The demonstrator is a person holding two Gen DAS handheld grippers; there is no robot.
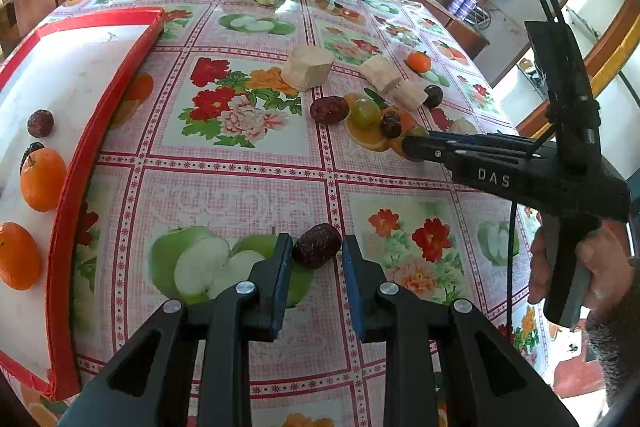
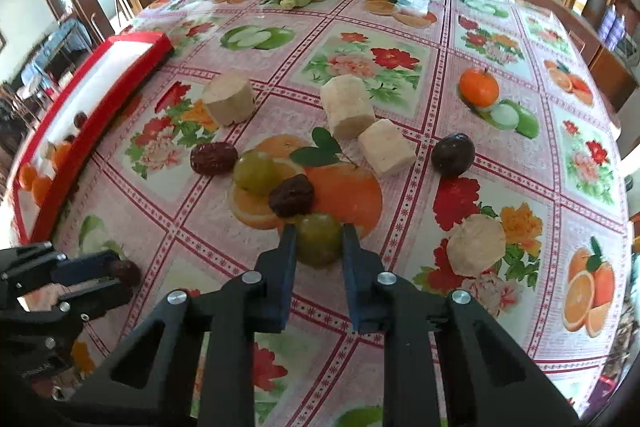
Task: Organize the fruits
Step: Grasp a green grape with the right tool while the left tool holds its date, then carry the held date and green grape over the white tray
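Nearest, the left gripper [image 1: 316, 255] has its jaws spread round a date [image 1: 317, 245] on the worktop [image 1: 240, 187], not clamped yet. Right gripper [image 2: 319, 239] likewise straddles a grape [image 2: 319, 238], unpinched. Next I'd guess: squeeze, lift, carry to the red tray [image 1: 80, 163] at left.

The tablecloth [image 2: 400, 39] looks like glossy printed vinyl — light glints off it near the far end. Both grippers' arms are matt black plastic with bright metal rivets [image 1: 245, 286]. The red date [image 1: 317, 245] is wrinkled and dull, the green grape [image 2: 319, 238] smooth and shiny. The tray's [image 1: 84, 163] red rim looks like satin card — its white floor matt.
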